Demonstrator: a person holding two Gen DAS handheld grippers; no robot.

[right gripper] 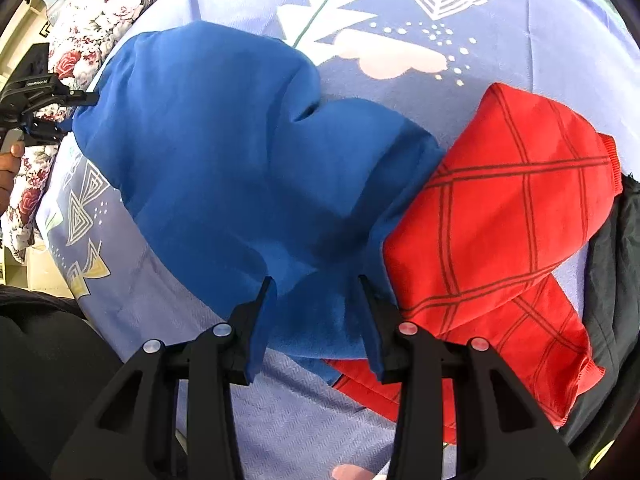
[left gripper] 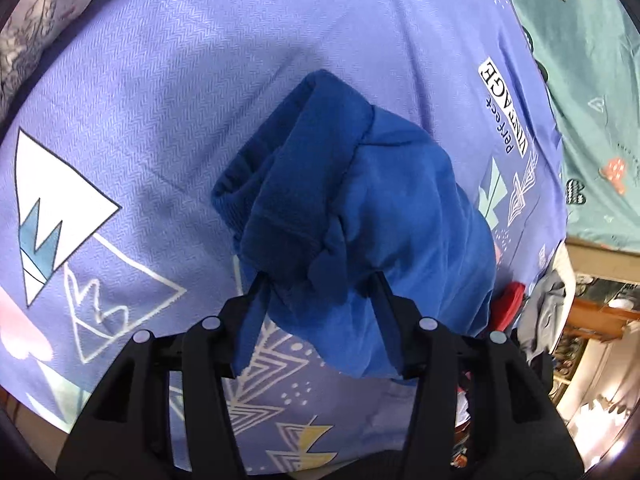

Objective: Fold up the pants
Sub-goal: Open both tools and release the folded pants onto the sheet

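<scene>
Under your work lies a lilac bedsheet printed with white triangles and the word "VINTAGE". A red checked garment lies crumpled at the right, partly over a black cloth. You have a floral pillow at the far left and a teal printed cover beyond.

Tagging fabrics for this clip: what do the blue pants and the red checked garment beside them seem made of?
Blue pants: likely fleece or velour, matte and fuzzy, falling in soft thick folds. Red checked garment: probably a smoother knit, with a ribbed hem and dark grid lines.
</scene>
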